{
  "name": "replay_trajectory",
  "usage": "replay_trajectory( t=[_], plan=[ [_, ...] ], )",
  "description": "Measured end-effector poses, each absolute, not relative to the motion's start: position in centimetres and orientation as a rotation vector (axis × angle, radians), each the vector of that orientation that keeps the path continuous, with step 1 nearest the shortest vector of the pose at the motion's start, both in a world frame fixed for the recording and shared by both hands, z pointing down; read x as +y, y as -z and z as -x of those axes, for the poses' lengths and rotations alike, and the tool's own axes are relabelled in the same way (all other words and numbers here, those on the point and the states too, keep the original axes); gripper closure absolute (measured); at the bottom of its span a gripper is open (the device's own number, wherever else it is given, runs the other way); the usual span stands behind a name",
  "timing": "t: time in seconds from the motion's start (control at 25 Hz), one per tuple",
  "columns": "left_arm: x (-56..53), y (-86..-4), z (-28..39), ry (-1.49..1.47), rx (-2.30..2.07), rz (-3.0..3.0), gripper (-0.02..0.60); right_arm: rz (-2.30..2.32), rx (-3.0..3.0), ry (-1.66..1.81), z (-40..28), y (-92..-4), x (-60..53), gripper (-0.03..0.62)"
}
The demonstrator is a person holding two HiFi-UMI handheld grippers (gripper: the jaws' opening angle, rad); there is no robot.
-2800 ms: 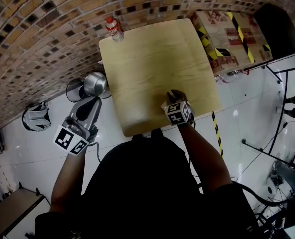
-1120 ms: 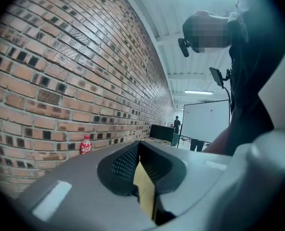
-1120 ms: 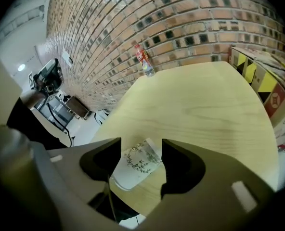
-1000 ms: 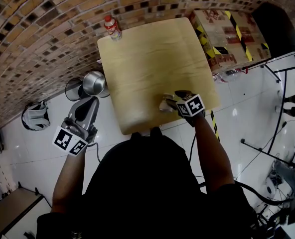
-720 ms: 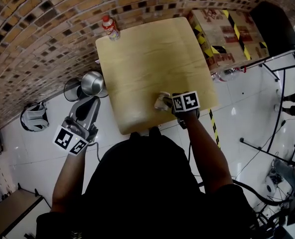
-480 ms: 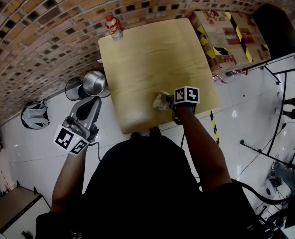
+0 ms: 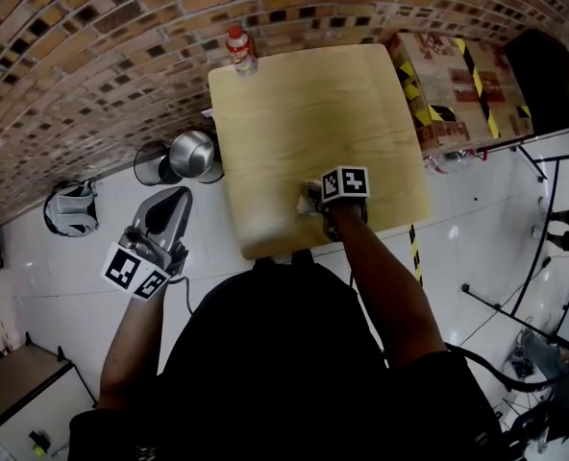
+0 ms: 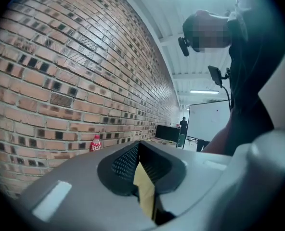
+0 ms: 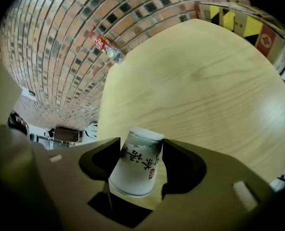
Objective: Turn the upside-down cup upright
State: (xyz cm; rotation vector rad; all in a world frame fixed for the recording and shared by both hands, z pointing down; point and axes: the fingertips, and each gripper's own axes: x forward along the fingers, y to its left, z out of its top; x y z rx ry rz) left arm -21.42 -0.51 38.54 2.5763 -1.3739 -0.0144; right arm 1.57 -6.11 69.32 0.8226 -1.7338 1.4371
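A white paper cup [image 9: 135, 162] with dark print sits between the jaws of my right gripper [image 9: 141, 141]. Its narrow closed end points away, down toward the wooden table [image 9: 205, 71], and its wide rim faces the gripper body. Both jaws still touch its sides while they are opening. The head view shows the cup [image 7: 309, 198] just left of the right gripper [image 7: 319, 198], near the table's [image 7: 313, 104] front edge. My left gripper [image 7: 181, 196] hangs over the floor to the left of the table, shut and holding nothing; its closed tips [image 8: 138, 144] point level along the brick wall.
A red-labelled bottle [image 7: 240, 50] stands on the table's far left corner. A metal pot [image 7: 192, 154] sits on the floor by the table's left side. A taped cardboard box [image 7: 453, 84] stands to the right, and a grey helmet-like thing [image 7: 70, 209] lies far left.
My right gripper has rolled, its marker cube swinging round, and has sunk toward the table with the cup. The cup has moved from lying sideways to base-down. The left gripper has stayed put.
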Motion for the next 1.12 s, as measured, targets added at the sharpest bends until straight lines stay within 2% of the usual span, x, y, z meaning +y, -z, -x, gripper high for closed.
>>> replay_trajectory(
  t=[0.32,0.84,1.12],
  plan=[
    [-1.1,-38.6,22.2,0.021,-1.380,-2.570,0.581,-0.828,-1.817,-1.125,-1.1,-69.3,-6.4,0.304],
    [-2.3,-38.9,20.9,-0.002,-1.307,-2.607,0.581,-1.139,-2.240,-0.557,-3.4,-63.9,-9.6,0.304],
    [-2.2,-38.8,20.9,-0.040,-1.290,-2.611,0.581,-1.143,-2.263,-0.477,-3.9,-64.3,-9.6,0.299]
  ],
)
